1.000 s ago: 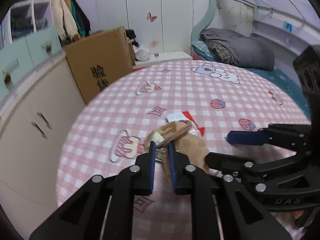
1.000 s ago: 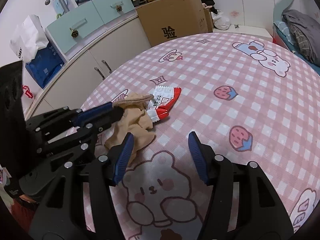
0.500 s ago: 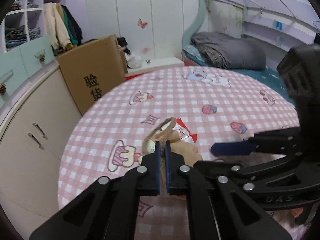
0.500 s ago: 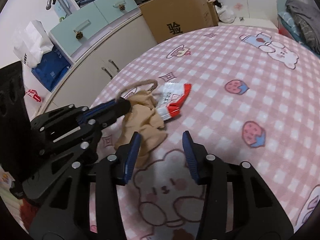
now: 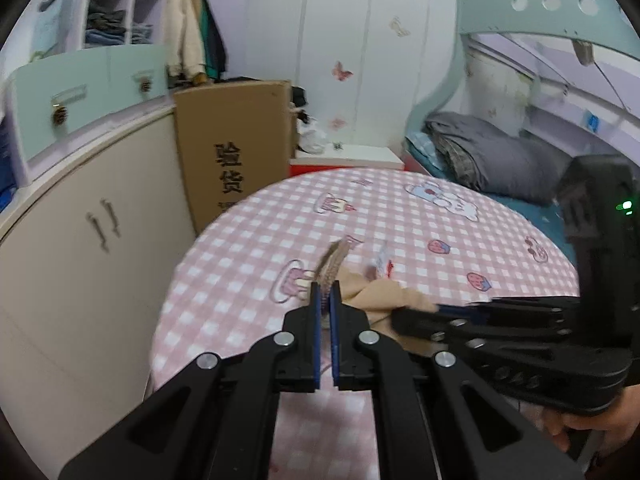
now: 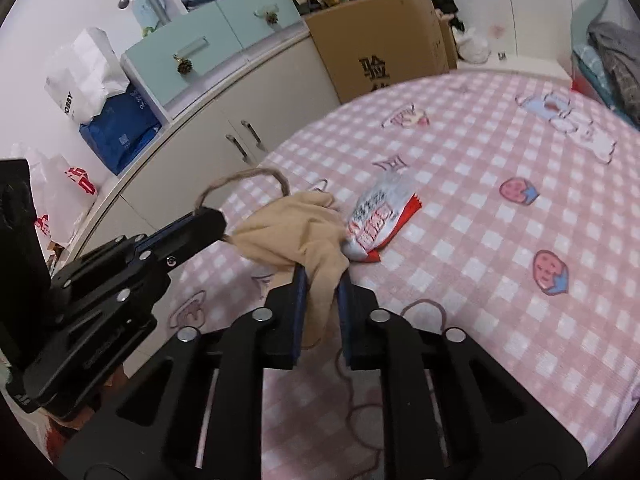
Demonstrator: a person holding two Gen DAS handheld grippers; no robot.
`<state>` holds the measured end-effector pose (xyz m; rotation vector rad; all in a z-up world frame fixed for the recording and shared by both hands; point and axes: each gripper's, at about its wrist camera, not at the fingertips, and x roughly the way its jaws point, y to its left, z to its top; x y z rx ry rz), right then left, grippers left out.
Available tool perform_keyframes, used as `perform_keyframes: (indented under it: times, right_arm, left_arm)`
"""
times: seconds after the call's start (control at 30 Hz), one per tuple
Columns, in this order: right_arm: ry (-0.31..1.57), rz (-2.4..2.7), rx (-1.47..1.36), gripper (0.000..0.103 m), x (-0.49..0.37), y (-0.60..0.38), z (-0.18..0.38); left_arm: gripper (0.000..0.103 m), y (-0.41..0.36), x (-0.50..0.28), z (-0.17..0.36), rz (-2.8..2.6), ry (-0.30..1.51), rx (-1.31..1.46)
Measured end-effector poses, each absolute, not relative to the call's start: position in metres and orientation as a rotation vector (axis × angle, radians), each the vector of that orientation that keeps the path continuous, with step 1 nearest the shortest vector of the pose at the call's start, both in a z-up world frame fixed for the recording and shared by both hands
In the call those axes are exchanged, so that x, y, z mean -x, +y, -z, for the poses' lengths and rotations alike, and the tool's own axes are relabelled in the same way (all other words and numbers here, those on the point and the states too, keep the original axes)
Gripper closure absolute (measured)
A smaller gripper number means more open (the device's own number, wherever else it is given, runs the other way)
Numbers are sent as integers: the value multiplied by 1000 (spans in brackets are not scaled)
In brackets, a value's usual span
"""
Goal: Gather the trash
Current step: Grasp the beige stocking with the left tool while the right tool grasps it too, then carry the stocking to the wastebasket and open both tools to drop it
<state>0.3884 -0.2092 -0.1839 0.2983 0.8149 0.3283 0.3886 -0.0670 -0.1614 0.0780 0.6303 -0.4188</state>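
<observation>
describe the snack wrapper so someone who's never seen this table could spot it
On the round table with the pink checked cloth, look beside the beige cloth bag near the cupboard-side edge. The snack wrapper lies against it: crinkled, white with red edging and print, the only shiny item there.

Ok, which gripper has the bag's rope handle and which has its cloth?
Left gripper pinches the rope handle; right gripper has closed on the tan cloth bag.

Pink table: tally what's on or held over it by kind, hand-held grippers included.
Tan cloth bag with rope handle: 1
Red-and-white snack wrapper: 1
Hand-held grippers: 2, left hand-held gripper and right hand-held gripper, both gripping the bag
Total: 4
</observation>
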Motion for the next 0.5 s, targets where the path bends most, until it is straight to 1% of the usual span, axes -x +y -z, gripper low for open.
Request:
perform_keyframes:
  times: [0.1, 0.27, 0.5]
  right_arm:
    - [780, -306, -267, 96, -376, -207, 172]
    - [733, -308, -258, 96, -357, -196, 153]
    - [648, -396, -204, 97, -328, -143, 113]
  left_arm:
    - [99, -44, -379, 155, 398, 619, 3]
    - [99, -13, -354, 144, 364, 584, 47]
    - [99, 39, -311, 129, 300, 536, 128]
